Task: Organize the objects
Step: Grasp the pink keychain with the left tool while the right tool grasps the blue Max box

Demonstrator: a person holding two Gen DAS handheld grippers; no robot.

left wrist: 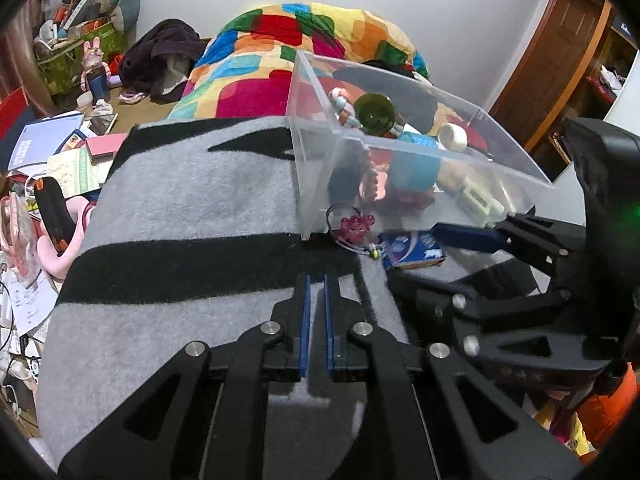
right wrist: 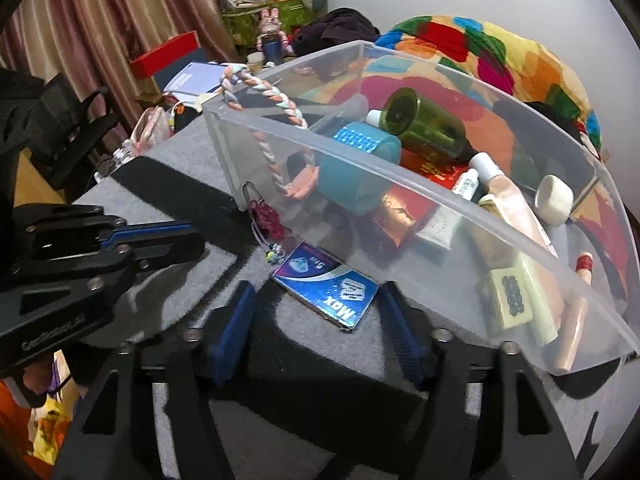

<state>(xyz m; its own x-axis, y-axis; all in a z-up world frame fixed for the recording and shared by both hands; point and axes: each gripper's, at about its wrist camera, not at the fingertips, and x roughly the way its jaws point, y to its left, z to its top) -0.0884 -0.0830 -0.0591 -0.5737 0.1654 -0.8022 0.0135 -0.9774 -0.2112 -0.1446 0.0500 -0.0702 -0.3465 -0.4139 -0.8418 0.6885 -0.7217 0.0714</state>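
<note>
My right hand-held gripper (right wrist: 316,316) hangs spread around a flat blue foil packet (right wrist: 326,290) on the grey table (right wrist: 180,184), not pinching it. The packet's long axis runs near-right to far-left. My left hand-held gripper (left wrist: 316,280) is pressed together, empty. The clear plastic bin (right wrist: 400,184) just beyond is already nearly full; the packet and a red bead charm (right wrist: 269,220) remain outside.

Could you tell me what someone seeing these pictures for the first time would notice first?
Probably the clear plastic bin on the grey-and-black blanket, crammed with a green bottle, a teal roll and a braided rope draped over its rim. Behind it lies a bright patchwork quilt. In front, a blue packet lies between the open right gripper fingers.
</note>
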